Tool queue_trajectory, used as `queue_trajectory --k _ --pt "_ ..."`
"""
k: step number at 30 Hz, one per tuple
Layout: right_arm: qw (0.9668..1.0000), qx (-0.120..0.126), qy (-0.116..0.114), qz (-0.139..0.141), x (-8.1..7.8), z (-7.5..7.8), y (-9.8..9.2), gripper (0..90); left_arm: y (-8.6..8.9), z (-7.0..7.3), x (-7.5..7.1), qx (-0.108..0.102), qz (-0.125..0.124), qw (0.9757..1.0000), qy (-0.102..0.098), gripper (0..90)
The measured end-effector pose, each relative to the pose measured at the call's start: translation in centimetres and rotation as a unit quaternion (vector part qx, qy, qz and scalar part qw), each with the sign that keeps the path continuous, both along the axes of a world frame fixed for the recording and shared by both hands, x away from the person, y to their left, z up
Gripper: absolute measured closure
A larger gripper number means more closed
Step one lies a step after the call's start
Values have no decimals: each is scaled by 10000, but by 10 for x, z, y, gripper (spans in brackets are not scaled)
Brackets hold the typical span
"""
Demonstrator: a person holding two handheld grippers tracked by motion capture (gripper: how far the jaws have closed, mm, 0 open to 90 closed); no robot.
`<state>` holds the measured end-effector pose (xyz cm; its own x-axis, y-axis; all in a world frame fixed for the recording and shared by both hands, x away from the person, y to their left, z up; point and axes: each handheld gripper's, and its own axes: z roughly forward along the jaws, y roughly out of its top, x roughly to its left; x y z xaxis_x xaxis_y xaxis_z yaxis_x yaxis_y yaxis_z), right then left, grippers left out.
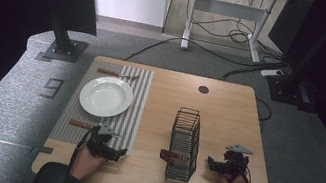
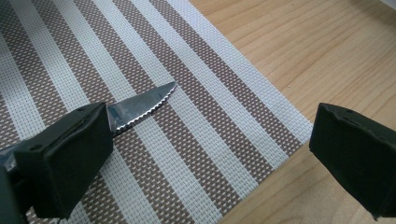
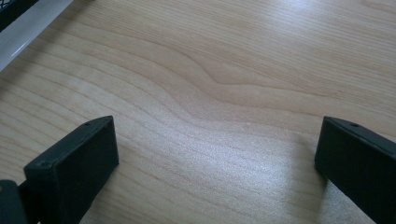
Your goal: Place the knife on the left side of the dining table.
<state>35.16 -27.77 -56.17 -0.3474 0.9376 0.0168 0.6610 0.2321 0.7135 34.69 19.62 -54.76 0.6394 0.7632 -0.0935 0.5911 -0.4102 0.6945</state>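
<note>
1. Steel, with a saw-toothed edge, the knife (image 2: 142, 106) lies flat on the striped mat (image 2: 196, 116); in the left tool's own view its tip points toward the mat's edge and its handle end is hidden behind one jaw.
2. From the high view the knife (image 1: 85, 125) sits on the near part of the mat (image 1: 134, 112), its brown handle toward the mat's left edge, just beside the left tool (image 1: 121, 152).
3. Left tool: jaws wide apart, nothing between them; one jaw hangs over the knife's blade, the other over the bare wood just past the mat's corner. Whether the jaw touches the blade, I cannot tell.
4. A white plate (image 1: 106, 96) rests on the mat beyond the knife, and another brown-handled piece of cutlery (image 1: 116, 73) lies past the plate at the mat's far end.
5. A black wire rack (image 1: 184, 143) stands upright near the middle of the wooden bench (image 1: 228, 113), with a brown-handled item (image 1: 169, 155) poking out at its near left side.
6. Right tool (image 1: 211, 163): jaws wide, empty, over bare wood just right of the rack.
</note>
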Motion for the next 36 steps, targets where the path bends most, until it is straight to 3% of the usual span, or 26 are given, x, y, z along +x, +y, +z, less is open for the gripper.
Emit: queue_trajectory --k 18,23,27,36 --pt "10000 0 0 0 0 0 0 0 -1 0 7 34 17 10000 1 0" --pt "10000 0 -1 1 0 0 0 0 -4 1 0 39 -180 9998 48 0" --pt "10000 0 0 1 0 0 0 0 -8 0 -4 149 -323 9994 59 0" --pt "10000 0 0 -1 0 0 0 0 -15 -2 -6 564 -383 9976 -105 0"
